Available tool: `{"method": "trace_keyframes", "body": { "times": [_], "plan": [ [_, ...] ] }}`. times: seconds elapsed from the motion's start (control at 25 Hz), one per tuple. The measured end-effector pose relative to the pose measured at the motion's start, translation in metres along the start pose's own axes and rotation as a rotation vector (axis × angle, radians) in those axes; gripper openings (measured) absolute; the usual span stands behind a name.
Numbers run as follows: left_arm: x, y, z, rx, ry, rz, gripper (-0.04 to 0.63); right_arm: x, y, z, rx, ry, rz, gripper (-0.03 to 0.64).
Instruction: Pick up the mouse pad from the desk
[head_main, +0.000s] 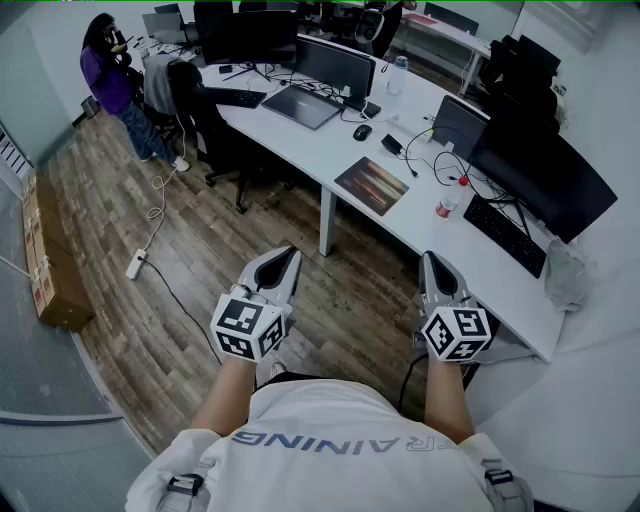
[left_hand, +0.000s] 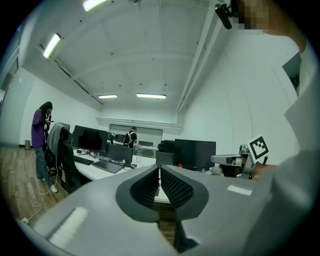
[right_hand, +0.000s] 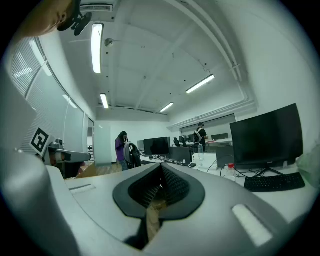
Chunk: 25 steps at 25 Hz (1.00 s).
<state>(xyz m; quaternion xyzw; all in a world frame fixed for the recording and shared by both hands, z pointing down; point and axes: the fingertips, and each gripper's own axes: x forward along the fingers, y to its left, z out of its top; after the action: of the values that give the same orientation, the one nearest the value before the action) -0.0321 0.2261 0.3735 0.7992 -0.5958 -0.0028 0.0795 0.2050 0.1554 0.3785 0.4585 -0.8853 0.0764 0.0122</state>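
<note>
Far left, a person in purple stands by the chairs, with a power strip on the wood floor. The left gripper is held level above that floor, jaws pressed together with nothing between them. The mouse pad lies flat near the front edge of the white desk, well apart from both grippers. The right gripper hovers near the desk's edge, jaws closed tight and empty. Beyond it are a bottle and a keyboard.

The mouse pad lies on the desk just above frame centre; a laptop lies to its upper left; a bottle stands to its right, a keyboard farther right; a power strip lies on the floor at left.
</note>
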Motion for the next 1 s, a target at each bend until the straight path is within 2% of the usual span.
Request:
{"method": "trace_keyframes", "body": {
  "times": [0.6,0.84,1.0],
  "plan": [
    [-0.002,0.011,-0.008,-0.026,0.014,-0.006,0.001,0.003,0.008,-0.008,0.0,0.022,-0.006,0.014],
    [-0.006,0.02,-0.007,-0.03,0.023,-0.014,0.0,0.01,0.019,-0.007,0.09,-0.006,0.019,0.014],
    [-0.011,0.03,-0.007,-0.03,0.026,-0.015,0.0,0.017,0.031,-0.012,0.089,0.003,0.025,0.014]
  ]
}}
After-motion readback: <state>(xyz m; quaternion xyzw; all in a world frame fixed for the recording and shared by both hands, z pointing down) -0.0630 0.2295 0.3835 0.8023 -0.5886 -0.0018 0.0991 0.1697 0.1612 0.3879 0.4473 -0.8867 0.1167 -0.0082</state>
